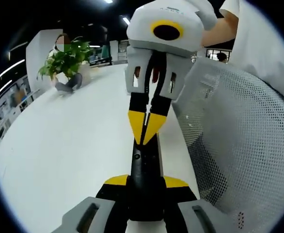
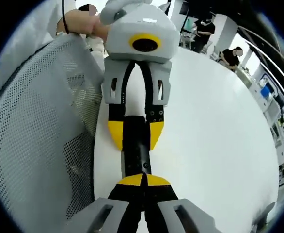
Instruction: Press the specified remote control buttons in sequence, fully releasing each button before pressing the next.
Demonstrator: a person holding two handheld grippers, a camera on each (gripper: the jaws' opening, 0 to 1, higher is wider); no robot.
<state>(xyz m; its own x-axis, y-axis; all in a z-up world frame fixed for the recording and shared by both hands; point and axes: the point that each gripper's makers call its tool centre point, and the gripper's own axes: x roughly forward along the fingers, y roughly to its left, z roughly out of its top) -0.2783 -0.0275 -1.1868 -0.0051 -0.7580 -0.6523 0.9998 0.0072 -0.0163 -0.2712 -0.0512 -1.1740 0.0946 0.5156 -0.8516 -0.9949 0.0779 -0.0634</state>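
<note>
A slim black remote control (image 1: 145,165) lies lengthwise between the two grippers, above the white table (image 1: 69,155). My left gripper (image 1: 146,182) is shut on its near end, one yellow tip on each side. My right gripper (image 1: 146,128) comes in from the top of the left gripper view with its yellow tips closed together and pointing down onto the remote's top face. In the right gripper view, the right gripper (image 2: 144,180) is shut, its tips meeting at the remote (image 2: 134,150). Beyond it the left gripper (image 2: 134,134) clamps the remote's sides.
A white mesh chair back (image 1: 239,145) stands close beside the table edge, also seen as the chair back (image 2: 35,126). A potted plant (image 1: 67,58) sits at the far end of the table. A person's arm (image 1: 219,31) holds the right gripper. People (image 2: 231,57) stand far behind.
</note>
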